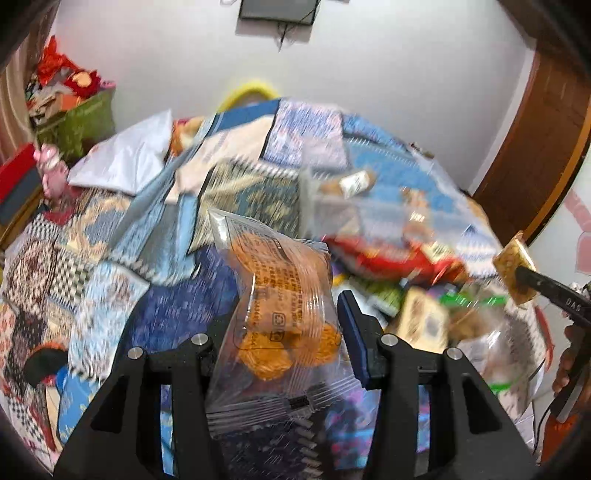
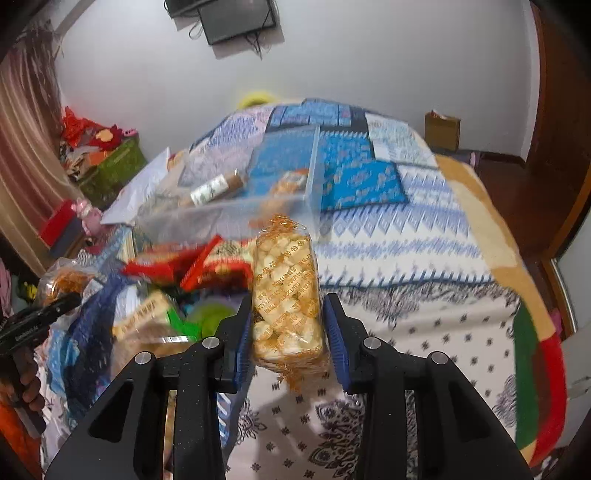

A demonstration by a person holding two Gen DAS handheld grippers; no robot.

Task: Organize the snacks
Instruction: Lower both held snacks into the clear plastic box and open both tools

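Here the left gripper clamps an orange-biscuit packet; the right gripper clamps a pale-puff packet.

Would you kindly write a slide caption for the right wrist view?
Right gripper clamps a clear pack of pale puffed snacks above the patterned bedspread.

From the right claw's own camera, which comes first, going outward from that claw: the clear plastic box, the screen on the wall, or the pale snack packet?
1. Pale snack packet, gripped in the right claw.
2. Clear plastic box, on the bed beyond, up and slightly left.
3. Wall screen, at the top, across the room.
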